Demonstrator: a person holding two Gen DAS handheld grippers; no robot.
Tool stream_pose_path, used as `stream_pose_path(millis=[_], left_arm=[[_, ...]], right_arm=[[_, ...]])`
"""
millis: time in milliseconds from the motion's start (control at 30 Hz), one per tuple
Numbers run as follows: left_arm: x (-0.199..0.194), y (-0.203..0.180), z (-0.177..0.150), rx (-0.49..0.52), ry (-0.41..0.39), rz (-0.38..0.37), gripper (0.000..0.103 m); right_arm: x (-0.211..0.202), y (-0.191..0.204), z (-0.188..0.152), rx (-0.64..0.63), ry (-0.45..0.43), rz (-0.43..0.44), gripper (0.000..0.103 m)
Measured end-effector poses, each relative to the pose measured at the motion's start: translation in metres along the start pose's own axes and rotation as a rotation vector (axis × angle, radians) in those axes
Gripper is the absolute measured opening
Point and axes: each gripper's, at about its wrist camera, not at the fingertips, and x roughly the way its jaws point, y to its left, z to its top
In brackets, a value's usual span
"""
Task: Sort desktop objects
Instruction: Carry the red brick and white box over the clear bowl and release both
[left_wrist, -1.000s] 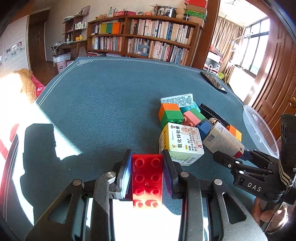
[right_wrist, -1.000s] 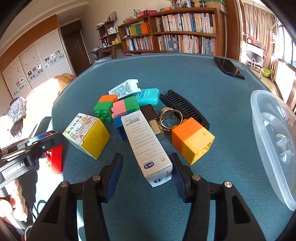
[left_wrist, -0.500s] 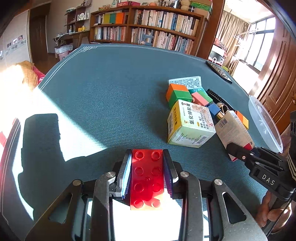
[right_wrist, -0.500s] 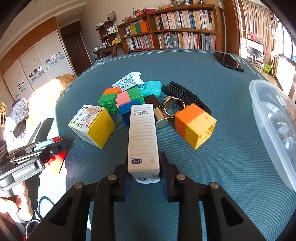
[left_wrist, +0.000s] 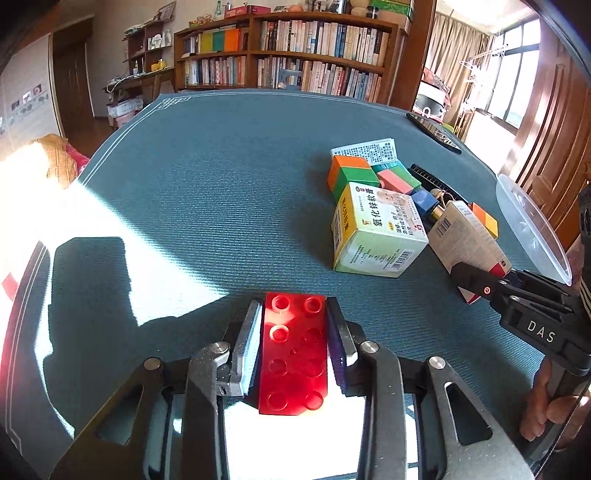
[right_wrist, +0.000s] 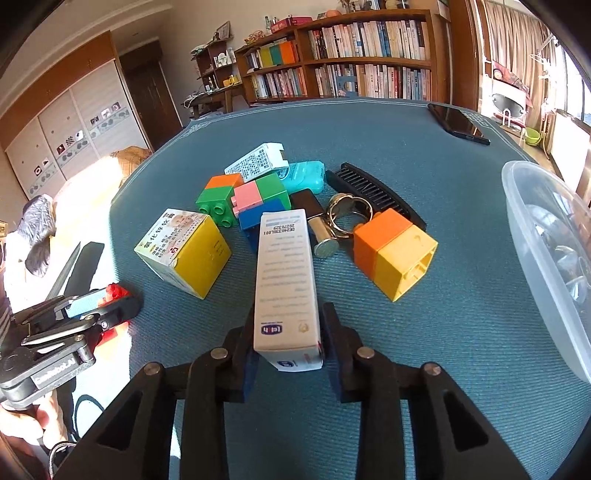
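My left gripper (left_wrist: 293, 310) is shut on a red studded brick (left_wrist: 293, 354), held low over the blue-green table mat near its front edge. In the right wrist view this left gripper (right_wrist: 107, 299) shows at the far left with the red brick (right_wrist: 114, 291) in it. My right gripper (right_wrist: 288, 321) is shut on the near end of a long white carton (right_wrist: 286, 269), whose far end points into the pile. From the left wrist view the right gripper (left_wrist: 476, 280) clamps that white carton (left_wrist: 469, 240).
The pile holds a yellow-green medicine box (right_wrist: 184, 247), coloured blocks (right_wrist: 258, 195), an orange-yellow block (right_wrist: 395, 251), a black comb (right_wrist: 373, 195), a gold ring and a teal case. A clear plastic bowl (right_wrist: 546, 251) stands right. A phone (right_wrist: 458, 123) lies far back.
My right gripper has closed on the white carton and straightened it between its jaws. My left gripper, still gripping the red brick, has sunk a little towards the mat.
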Motion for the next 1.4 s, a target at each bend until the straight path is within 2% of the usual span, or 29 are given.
stream_pose_path(millis=[167, 333, 633, 867, 1100, 1400], left_arm=[[-0.011, -0.006, 0.001, 0.006, -0.031, -0.011, 0.035], [-0.028, -0.023, 0.012, 0.034, -0.071, -0.032, 0.035], [-0.039, -0.079, 0.035, 0.124, -0.121, -0.102, 0.035], [-0.042, -0.125, 0.05, 0.183, -0.138, -0.191, 0.035], [-0.04, -0.172, 0.068, 0.248, -0.155, -0.263, 0.035], [-0.025, -0.215, 0.085, 0.28, -0.135, -0.327, 0.035]], right_arm=[[-0.011, -0.008, 0.0, 0.054, -0.029, 0.039, 0.028], [-0.039, -0.017, 0.005, 0.09, -0.1, 0.063, 0.028], [-0.086, -0.043, 0.009, 0.147, -0.218, 0.06, 0.028], [-0.121, -0.079, 0.02, 0.221, -0.309, 0.011, 0.028], [-0.145, -0.133, 0.025, 0.343, -0.401, -0.085, 0.028], [-0.123, -0.193, 0.012, 0.472, -0.369, -0.155, 0.028]])
